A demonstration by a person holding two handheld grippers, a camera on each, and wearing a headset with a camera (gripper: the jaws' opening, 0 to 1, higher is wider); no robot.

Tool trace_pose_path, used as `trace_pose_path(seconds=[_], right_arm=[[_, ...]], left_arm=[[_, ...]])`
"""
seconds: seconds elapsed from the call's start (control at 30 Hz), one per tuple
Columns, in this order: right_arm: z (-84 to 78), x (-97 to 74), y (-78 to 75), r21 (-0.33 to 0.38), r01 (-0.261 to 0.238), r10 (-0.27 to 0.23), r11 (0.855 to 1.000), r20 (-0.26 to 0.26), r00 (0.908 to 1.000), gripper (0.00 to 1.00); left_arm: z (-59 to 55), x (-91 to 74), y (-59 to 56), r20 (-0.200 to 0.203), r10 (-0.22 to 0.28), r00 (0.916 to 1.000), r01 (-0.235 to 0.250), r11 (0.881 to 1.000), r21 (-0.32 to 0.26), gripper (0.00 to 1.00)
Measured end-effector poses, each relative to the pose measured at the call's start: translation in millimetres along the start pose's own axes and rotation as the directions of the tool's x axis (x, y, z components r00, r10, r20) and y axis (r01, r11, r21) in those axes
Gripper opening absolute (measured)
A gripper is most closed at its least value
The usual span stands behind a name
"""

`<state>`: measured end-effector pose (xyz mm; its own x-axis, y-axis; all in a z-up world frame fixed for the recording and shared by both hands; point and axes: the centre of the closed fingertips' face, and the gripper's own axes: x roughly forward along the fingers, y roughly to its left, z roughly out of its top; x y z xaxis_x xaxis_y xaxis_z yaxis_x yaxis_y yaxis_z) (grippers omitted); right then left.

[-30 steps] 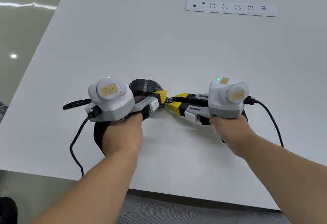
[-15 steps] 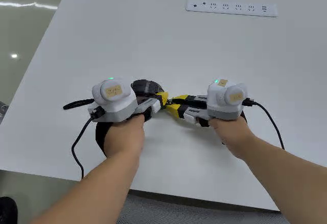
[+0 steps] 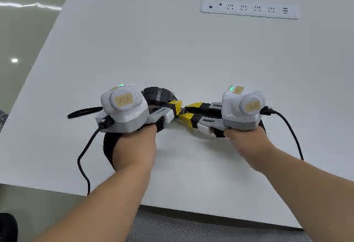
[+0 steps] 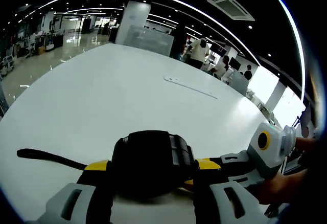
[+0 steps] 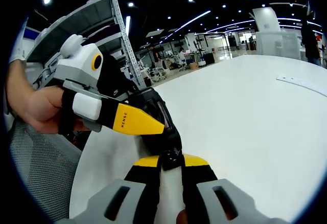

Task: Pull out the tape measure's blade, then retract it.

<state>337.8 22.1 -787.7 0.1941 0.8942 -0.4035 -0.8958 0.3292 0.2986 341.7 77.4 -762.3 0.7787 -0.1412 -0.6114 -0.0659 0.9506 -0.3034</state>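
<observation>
Two grippers meet tip to tip close to the near edge of the counter (image 3: 166, 43). Left gripper (image 3: 175, 107) clenched across the black tape measure (image 3: 157, 95); the case sits between the yellow-tipped jaws in the left gripper view. Right gripper (image 5: 171, 163) pinched on the blade tip (image 5: 170, 157) at the case mouth, jaw tips just beside the case. Power strip (image 3: 250, 8) far right, well apart.

- White table (image 3: 166, 43): open surface from the grippers out to the power strip (image 3: 250, 8) lying near the far edge.
- Tape measure (image 3: 157, 94): clamped between left gripper (image 3: 175, 107) and right gripper (image 3: 187, 113), jaw tips nearly meeting; no passage there.
- Black cables (image 3: 82, 153): trail toward the near edge behind both grippers.
</observation>
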Motion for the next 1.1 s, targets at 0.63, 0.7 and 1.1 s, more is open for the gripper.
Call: trace_pose_path(seconds=[0.63,0.7,1.1], right_arm=[[0.8,-5.5,1.4,0.031,0.016,-0.016,0.999,-0.002,0.9999,0.24],[0.9,-5.5,2.4,0.030,0.014,-0.014,0.999,-0.002,0.9999,0.25],[8.0,-16.3,6.0,0.025,0.030,-0.030,0.999,0.019,0.9994,0.28]], left_arm=[[-0.4,-3.4,-3.2,0.004,-0.009,0.9999,0.009,0.999,0.041,0.64],[-0.3,-3.7,-3.3,0.004,-0.009,0.9999,0.009,0.999,0.043,0.64],[-0.2,-10.3,-1.5,0.016,-0.018,0.9997,0.016,0.998,0.065,0.65]])
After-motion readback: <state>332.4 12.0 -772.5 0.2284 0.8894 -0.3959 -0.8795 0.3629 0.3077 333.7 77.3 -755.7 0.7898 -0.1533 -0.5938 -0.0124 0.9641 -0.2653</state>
